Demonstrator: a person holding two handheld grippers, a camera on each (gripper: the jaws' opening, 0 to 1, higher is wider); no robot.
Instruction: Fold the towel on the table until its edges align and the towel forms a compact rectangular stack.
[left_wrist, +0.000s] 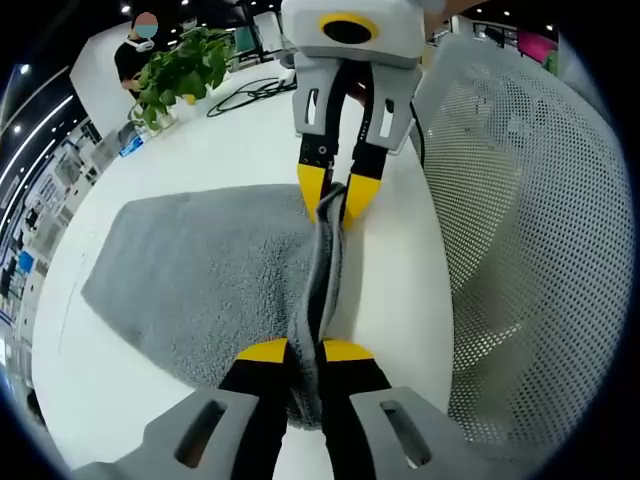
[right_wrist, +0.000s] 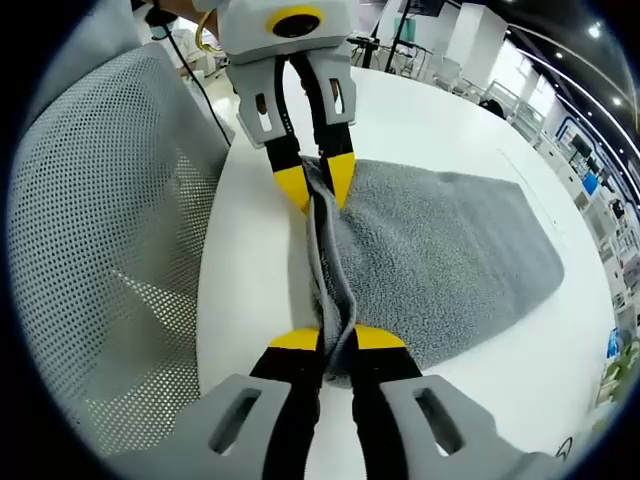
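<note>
A grey towel lies spread on the white table, with one long edge gathered into a raised ridge. My left gripper is shut on the near end of that ridge. Opposite it, my right gripper is shut on the far end. In the right gripper view the same towel spreads to the right, the right gripper pinches its edge at the bottom, and the left gripper pinches it at the top. The ridge runs taut between the two.
A grey mesh chair back stands close against the table edge beside the held towel edge, also seen as the chair. A potted plant and a black cable sit at the far side. A person stands behind.
</note>
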